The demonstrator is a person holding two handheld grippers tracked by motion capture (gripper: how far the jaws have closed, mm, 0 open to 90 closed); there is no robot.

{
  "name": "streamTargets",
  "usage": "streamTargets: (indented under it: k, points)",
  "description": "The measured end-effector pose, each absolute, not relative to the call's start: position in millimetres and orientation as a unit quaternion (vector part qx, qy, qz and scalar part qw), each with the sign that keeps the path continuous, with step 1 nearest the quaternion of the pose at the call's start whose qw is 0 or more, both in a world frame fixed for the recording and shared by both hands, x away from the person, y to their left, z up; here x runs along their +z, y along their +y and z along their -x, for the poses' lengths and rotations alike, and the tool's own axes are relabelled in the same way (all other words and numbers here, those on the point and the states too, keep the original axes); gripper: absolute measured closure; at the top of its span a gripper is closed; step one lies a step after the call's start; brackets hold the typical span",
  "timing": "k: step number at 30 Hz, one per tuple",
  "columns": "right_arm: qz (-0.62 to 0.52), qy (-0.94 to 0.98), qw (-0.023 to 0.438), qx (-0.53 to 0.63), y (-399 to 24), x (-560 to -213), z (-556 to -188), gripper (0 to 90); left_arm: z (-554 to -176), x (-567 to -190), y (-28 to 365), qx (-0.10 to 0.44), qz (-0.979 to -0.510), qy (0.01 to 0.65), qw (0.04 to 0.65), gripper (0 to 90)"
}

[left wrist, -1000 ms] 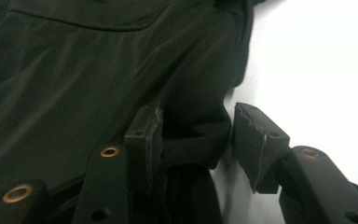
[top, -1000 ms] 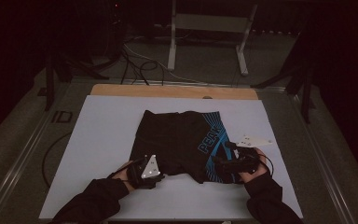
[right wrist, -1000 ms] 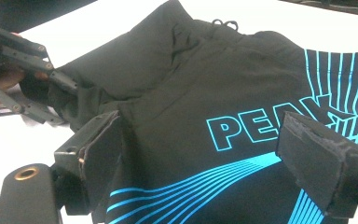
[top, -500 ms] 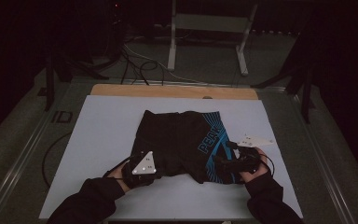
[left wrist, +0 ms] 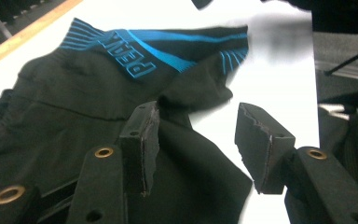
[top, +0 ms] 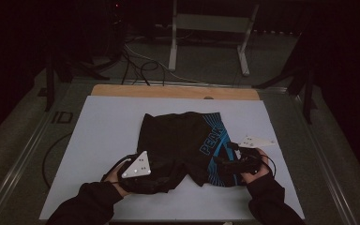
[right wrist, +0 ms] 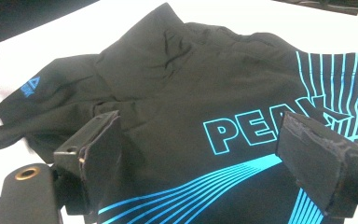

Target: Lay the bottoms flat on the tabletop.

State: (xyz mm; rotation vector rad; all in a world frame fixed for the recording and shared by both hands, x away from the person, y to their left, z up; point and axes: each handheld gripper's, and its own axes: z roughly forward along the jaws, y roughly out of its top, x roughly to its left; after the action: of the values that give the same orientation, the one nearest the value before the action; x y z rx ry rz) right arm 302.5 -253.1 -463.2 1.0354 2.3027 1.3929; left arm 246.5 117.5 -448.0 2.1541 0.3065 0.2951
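The left gripper (left wrist: 193,144) hovers over the near left leg of the black shorts (top: 183,140), its jaws parted after just opening, with cloth lying under them but not pinched. The right gripper (right wrist: 214,158) sits at the near right leg, jaws spread wide above the blue "PEAK" lettering (right wrist: 256,126), gripping nothing. The shorts lie spread at the middle of the white table (top: 103,126), waistband away from the person, whose dark sleeves (top: 89,206) enter from the near edge.
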Motion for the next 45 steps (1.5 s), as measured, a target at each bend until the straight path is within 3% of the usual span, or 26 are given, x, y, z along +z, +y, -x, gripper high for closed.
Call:
streamTargets:
  k: [4, 8, 12, 15, 20, 24, 26, 29, 30, 31, 38, 45]
  points:
    - [-0.358, 0.792, 0.128, 0.477, -253.5, -463.9, -303.0, 14.6, -236.5, -453.4, 119.4, 0.105, -0.878, 0.1, 0.457, 50.1]
    - [-0.357, 0.793, 0.126, 0.476, -251.9, -464.5, -303.2, 14.6, -225.4, -461.1, 107.9, 0.056, -0.883, 0.074, 0.461, 61.0]
    - [-0.356, 0.794, 0.128, 0.475, -251.2, -464.3, -303.0, 14.6, -223.5, -484.2, 88.2, 0.035, -0.908, 0.054, 0.414, 61.7]
    - [-0.355, 0.794, 0.129, 0.476, -252.0, -463.8, -302.6, 14.6, -229.8, -497.0, 82.4, 0.06, -0.926, 0.042, 0.37, 60.4]
    - [-0.357, 0.792, 0.128, 0.478, -253.4, -463.9, -303.0, 14.6, -249.3, -505.4, 86.4, 0.114, -0.931, 0.082, 0.338, 57.4]
    - [-0.358, 0.794, 0.126, 0.475, -253.8, -464.6, -303.6, 14.6, -259.0, -511.7, 87.8, 0.114, -0.933, 0.091, 0.328, 56.5]
    - [-0.356, 0.793, 0.128, 0.477, -253.0, -464.7, -303.1, 14.7, -261.3, -512.6, 88.7, 0.099, -0.933, 0.091, 0.334, 59.4]
    - [-0.357, 0.793, 0.128, 0.477, -253.8, -464.8, -303.5, 14.7, -260.4, -512.9, 88.7, 0.092, -0.934, 0.083, 0.336, 74.9]
    - [-0.358, 0.793, 0.128, 0.476, -254.0, -464.7, -303.5, 14.7, -258.7, -512.4, 87.0, 0.097, -0.934, 0.082, 0.334, 74.9]
    - [-0.357, 0.793, 0.128, 0.477, -253.8, -464.5, -303.5, 14.7, -258.6, -511.4, 86.2, 0.098, -0.935, 0.084, 0.332, 86.3]
    - [-0.357, 0.791, 0.128, 0.479, -253.5, -463.5, -302.9, 14.7, -256.7, -487.9, 82.1, 0.074, -0.916, 0.099, 0.381, 88.7]
    - [-0.357, 0.791, 0.127, 0.48, -253.6, -463.3, -302.7, 14.7, -245.5, -461.6, 63.0, 0.063, -0.905, 0.07, 0.415, 88.7]
